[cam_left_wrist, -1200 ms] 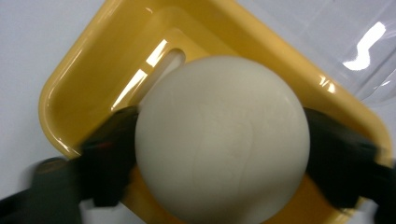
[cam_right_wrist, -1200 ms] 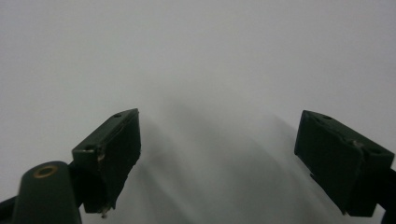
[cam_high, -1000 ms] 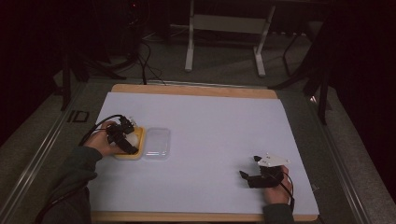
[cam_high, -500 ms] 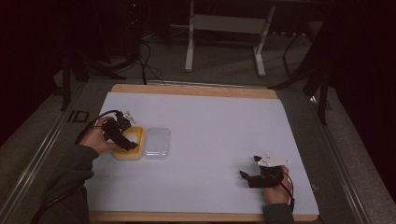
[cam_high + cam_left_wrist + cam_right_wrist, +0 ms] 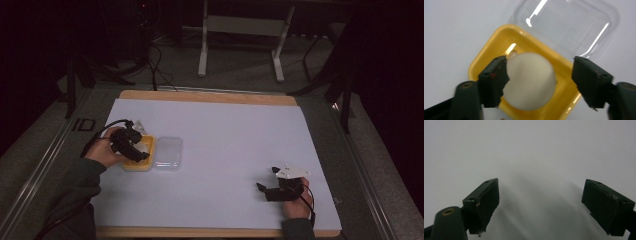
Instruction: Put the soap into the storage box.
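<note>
High view, left gripper (image 5: 132, 147): held in the left hand (image 5: 102, 152) at the left side of the table (image 5: 225, 135), tips over the yellow tray (image 5: 137, 166)
High view, clear lid (image 5: 168, 152): lying flat, touching the tray's right edge
High view, right gripper (image 5: 265, 190): resting low on the white sheet near the front right, well apart from tray and lid, held by the right hand (image 5: 297, 202)
Left gripper view, white ball (image 5: 530, 81): round, sitting in the yellow tray (image 5: 486, 62), between the two black jaws
Left gripper view, left gripper (image 5: 539, 65): jaws just closing in around the ball; one pad touching its side, the other a little off it with tray showing in the gap, so no pinch yet
Left gripper view, clear lid (image 5: 564, 27): beyond the tray, against its far rim
Right gripper view, right gripper (image 5: 539, 182): jaws spread wide, nothing between them, plain white sheet (image 5: 536, 150) ahead
</note>
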Motion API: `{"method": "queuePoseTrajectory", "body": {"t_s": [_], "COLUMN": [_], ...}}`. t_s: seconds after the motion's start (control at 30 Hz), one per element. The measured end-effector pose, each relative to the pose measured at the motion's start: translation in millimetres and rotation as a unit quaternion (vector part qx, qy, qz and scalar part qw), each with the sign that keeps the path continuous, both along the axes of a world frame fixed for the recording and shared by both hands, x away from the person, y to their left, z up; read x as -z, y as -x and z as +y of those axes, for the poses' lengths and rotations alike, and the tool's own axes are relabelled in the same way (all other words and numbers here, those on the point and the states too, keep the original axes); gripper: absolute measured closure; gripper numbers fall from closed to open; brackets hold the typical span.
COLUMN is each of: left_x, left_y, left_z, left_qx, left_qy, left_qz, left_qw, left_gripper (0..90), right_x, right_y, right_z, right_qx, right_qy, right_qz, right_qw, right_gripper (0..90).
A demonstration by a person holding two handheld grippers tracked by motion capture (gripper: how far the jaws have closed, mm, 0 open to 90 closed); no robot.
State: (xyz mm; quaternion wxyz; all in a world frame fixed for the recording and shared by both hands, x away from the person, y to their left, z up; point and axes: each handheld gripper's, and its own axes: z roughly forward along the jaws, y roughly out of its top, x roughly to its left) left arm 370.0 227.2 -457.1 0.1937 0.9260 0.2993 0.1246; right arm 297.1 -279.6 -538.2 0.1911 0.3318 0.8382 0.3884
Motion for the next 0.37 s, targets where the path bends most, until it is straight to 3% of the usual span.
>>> {"method": "queuePoseTrajectory", "body": {"t_s": [0.17, 0.37], "left_x": [0.1, 9.5], "left_y": [10.6, 24.6], "left_z": [-12.2, -25.0], "left_qx": [0.014, 0.019], "left_qy": [0.005, 0.029], "left_qz": [-0.016, -0.024], "left_qw": [0.9998, 0.9991], "left_gripper": [35.8, 35.3], "right_x": [0.0, 0.1], "right_y": [-0.2, -0.5], "right_z": [0.0, 0.0], "right_qx": [0.002, 0.004], "right_qy": [0.001, 0.001], "right_qz": [0.001, 0.002], "right_qw": [1.0000, 1.0000], "right_gripper": [14.3, 14.3]}}
